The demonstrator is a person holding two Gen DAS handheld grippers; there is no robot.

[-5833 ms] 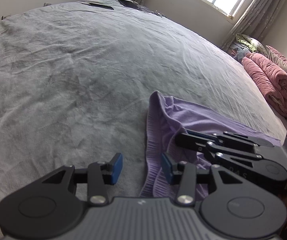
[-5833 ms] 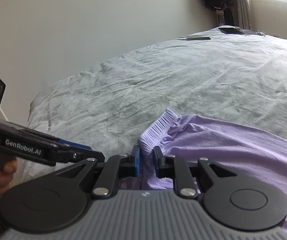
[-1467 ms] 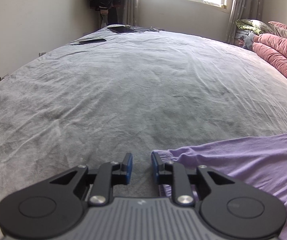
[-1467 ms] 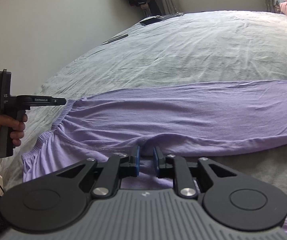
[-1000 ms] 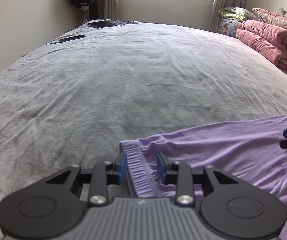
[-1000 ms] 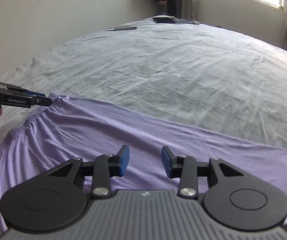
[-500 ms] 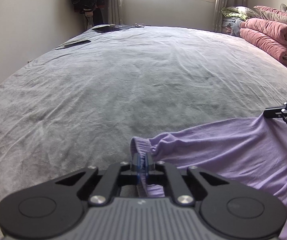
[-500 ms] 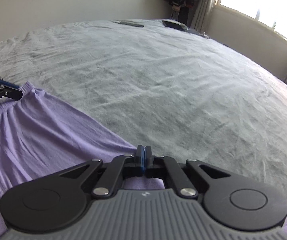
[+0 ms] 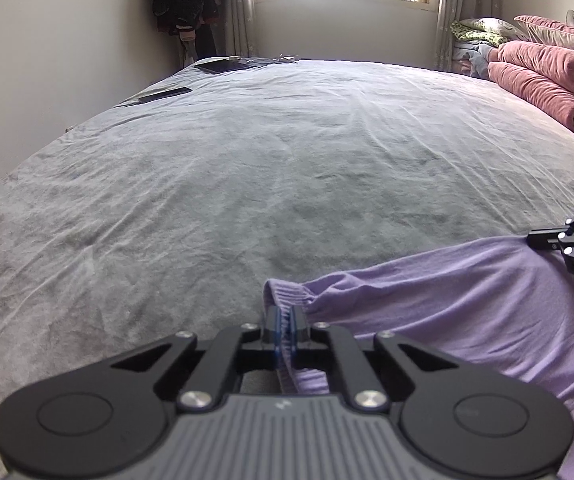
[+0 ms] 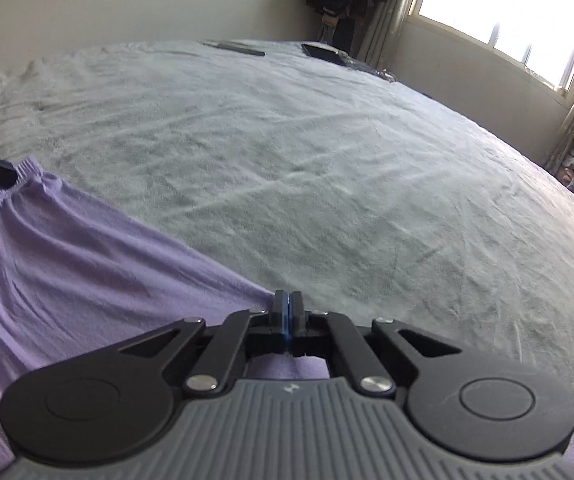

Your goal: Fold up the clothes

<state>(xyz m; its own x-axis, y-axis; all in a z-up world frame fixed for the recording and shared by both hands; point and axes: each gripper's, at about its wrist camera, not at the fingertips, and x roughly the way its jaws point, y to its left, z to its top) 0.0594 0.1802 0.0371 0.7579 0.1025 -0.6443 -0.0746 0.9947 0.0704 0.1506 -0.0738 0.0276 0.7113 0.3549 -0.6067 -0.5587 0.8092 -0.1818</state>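
step: lifting purple garment (image 9: 447, 292) off bed (image 9: 287, 160) | left gripper (image 9: 285, 320) pinches waistband; right gripper (image 10: 287, 312) pinches far edge (both clamped) | next: likely carry held edge across together

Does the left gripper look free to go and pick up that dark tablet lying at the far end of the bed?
Probably not yet: the left gripper is shut on the purple garment, and the tablet lies far across the bed.

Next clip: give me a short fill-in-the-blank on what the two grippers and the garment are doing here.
1. The left gripper is shut on the garment's gathered ____ band.
2. The purple garment lies on a ____ bedspread.
3. The right gripper is ____ on the garment's edge.
4. The folded blankets at the bed's far right are ____.

Missing words: elastic; grey; shut; pink
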